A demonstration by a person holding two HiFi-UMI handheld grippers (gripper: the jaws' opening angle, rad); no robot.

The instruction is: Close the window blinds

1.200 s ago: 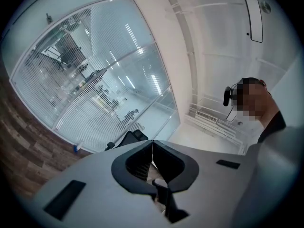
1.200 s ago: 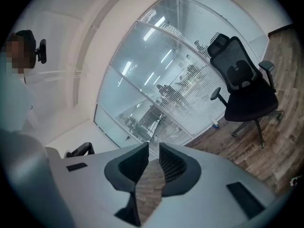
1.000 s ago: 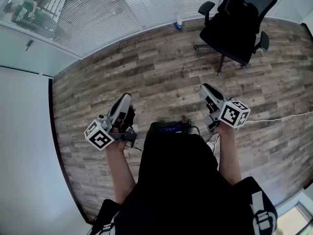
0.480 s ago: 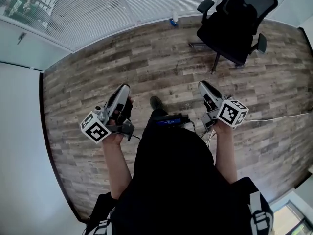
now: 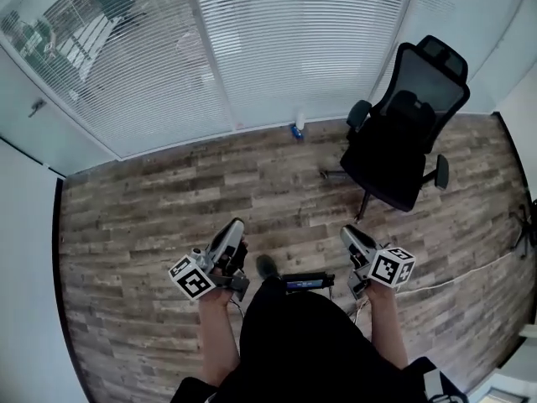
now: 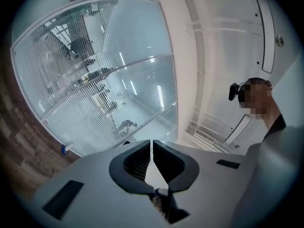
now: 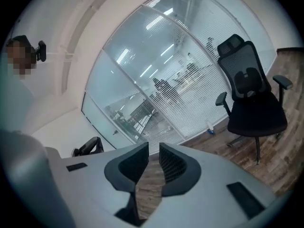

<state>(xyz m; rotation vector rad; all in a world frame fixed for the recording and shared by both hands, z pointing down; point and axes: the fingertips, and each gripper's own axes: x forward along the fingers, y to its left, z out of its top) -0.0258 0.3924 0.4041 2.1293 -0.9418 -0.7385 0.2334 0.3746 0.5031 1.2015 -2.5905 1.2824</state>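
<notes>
Left claw (image 5: 236,227) shut, empty. Right claw (image 5: 346,235) barely apart, empty. Blinds (image 5: 277,49) ahead across window, well apart from both claws, slats see-through. Risks: wand or cord not discernible, wrong grab likely; chair (image 5: 403,141) near right-side approach, snag possible.

Bare wood floor (image 5: 168,191) up to the blinds (image 5: 294,49); office chair (image 5: 403,149) at right

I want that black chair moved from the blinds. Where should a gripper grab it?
Take the chair by its armrest, coming from the open floor that the seat faces. The armrest is a slim pad standing clear of the seat, so jaws could close around it; the backrest looks too broad.
</notes>
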